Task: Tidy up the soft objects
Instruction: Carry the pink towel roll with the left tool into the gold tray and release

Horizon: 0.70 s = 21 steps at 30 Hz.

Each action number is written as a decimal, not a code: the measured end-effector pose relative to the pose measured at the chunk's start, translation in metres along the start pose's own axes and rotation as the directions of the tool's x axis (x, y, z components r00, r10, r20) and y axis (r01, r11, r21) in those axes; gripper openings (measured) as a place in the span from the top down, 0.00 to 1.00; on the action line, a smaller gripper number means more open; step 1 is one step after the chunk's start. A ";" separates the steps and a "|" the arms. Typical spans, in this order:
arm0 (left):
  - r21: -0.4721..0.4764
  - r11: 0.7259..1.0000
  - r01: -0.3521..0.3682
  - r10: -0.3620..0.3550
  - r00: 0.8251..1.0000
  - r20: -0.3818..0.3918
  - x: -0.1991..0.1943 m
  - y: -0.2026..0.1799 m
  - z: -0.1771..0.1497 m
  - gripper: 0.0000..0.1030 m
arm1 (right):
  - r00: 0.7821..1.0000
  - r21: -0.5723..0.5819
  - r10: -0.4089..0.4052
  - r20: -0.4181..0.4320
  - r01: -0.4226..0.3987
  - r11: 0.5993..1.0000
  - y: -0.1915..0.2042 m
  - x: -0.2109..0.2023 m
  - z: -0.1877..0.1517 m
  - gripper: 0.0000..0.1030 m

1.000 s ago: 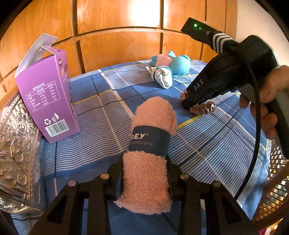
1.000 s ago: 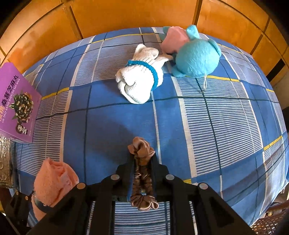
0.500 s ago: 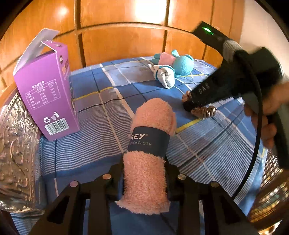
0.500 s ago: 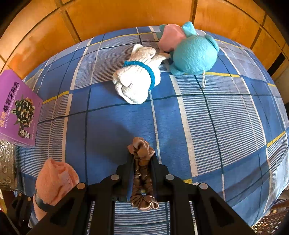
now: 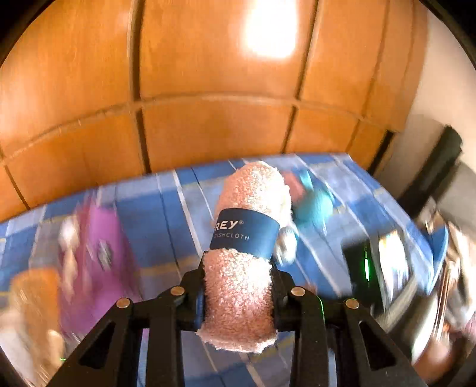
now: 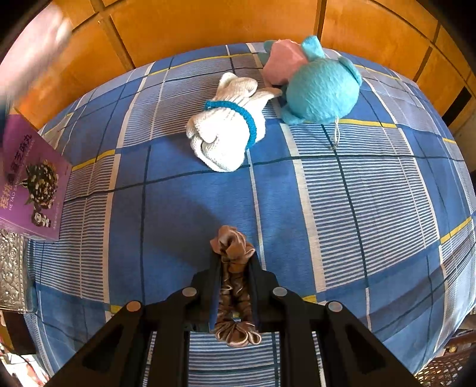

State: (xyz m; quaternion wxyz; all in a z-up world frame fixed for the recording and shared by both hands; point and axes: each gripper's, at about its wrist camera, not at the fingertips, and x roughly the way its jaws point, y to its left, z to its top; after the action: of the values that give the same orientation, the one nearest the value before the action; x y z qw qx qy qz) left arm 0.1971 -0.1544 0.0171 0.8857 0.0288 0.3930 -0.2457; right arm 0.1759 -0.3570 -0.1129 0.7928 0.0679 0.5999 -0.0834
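Note:
A rolled pink dishcloth (image 5: 250, 202) with a dark blue paper band is clamped between the jaws of my left gripper (image 5: 238, 268), which carries it in the air above the blue plaid tablecloth (image 5: 166, 214); this view is smeared by motion. My right gripper (image 6: 235, 259) points down at the cloth and is shut on a brown satin scrunchie (image 6: 238, 333). Farther back lie a white knitted glove with a blue cuff (image 6: 226, 134) and a turquoise plush toy (image 6: 321, 89) with a pink piece (image 6: 282, 62) against it.
A purple carton (image 6: 29, 184) stands at the left edge, next to an embossed silver tray (image 6: 12, 268). A woven basket (image 6: 443, 369) shows at the lower right corner. Orange wooden panelling (image 6: 208, 26) runs behind the table.
My left gripper has risen with the dishcloth and swung, so its view now blurs and looks down on the table. The dishcloth has left the right wrist view. The right gripper keeps still with the scrunchie.

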 end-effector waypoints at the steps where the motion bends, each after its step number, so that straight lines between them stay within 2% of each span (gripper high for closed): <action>1: -0.021 1.000 -0.016 0.017 1.000 0.015 -0.003 0.007 0.013 0.69 | 1.000 -0.005 -0.003 0.002 0.003 1.000 0.001 0.000 0.000 0.85; 6: -0.101 0.986 -0.134 0.143 0.986 0.088 -0.029 0.059 0.056 0.69 | 1.000 -0.034 -0.023 0.010 0.023 0.999 0.009 0.001 -0.002 0.84; 9: -0.131 0.969 -0.207 0.221 0.970 0.105 -0.049 0.093 0.056 0.69 | 0.999 -0.058 -0.040 0.017 0.041 0.997 0.015 0.001 -0.003 0.84; 13: -0.204 0.942 -0.267 0.292 0.951 0.102 -0.076 0.138 0.032 0.69 | 0.998 -0.078 -0.059 0.026 0.061 0.995 0.024 -0.002 -0.007 0.84; 15: -0.226 0.923 -0.311 0.342 0.932 0.116 -0.093 0.154 0.013 0.69 | 0.997 -0.084 -0.064 0.030 0.067 0.994 0.028 -0.003 -0.008 0.84; 21: -0.328 0.880 -0.342 0.402 0.906 0.134 -0.147 0.199 -0.057 0.68 | 0.994 -0.129 -0.102 0.049 0.108 0.986 0.042 -0.008 -0.012 0.84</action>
State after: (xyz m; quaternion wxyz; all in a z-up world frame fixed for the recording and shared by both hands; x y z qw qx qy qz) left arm 0.1654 0.0952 0.0535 0.9451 -0.0538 0.3222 -0.0099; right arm 0.1716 -0.3130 -0.1086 0.8025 -0.0180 0.5901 -0.0868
